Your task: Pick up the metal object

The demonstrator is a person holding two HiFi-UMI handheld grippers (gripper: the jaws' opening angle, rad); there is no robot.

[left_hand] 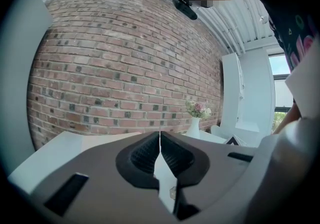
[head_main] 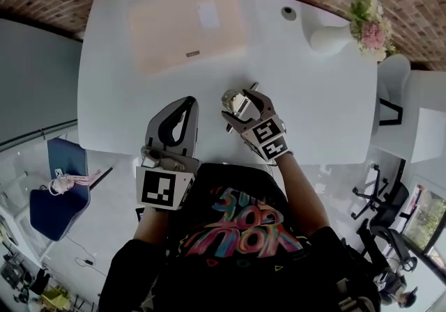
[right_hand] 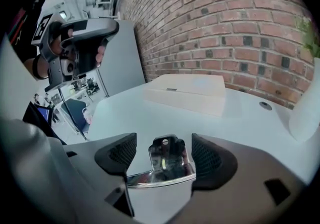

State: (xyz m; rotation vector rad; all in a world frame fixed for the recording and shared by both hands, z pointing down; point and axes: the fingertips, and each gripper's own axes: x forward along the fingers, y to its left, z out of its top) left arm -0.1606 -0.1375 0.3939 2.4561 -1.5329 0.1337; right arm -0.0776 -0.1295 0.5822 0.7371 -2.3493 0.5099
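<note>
Tabletop (head_main: 139, 102), metal object (right_hand: 168, 164) within gaping right claw (right_hand: 163, 152)

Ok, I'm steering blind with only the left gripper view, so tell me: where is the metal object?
Observer: The metal object lies on the white table, between the jaws of the right hand-held gripper.
Operator: Gripped yet?
Observer: No, those jaws stand open around it, not pressing on it.
Operator: And my left one?
Observer: The left hand-held gripper sits apart from the object, to its left, over the near part of the table.
</note>
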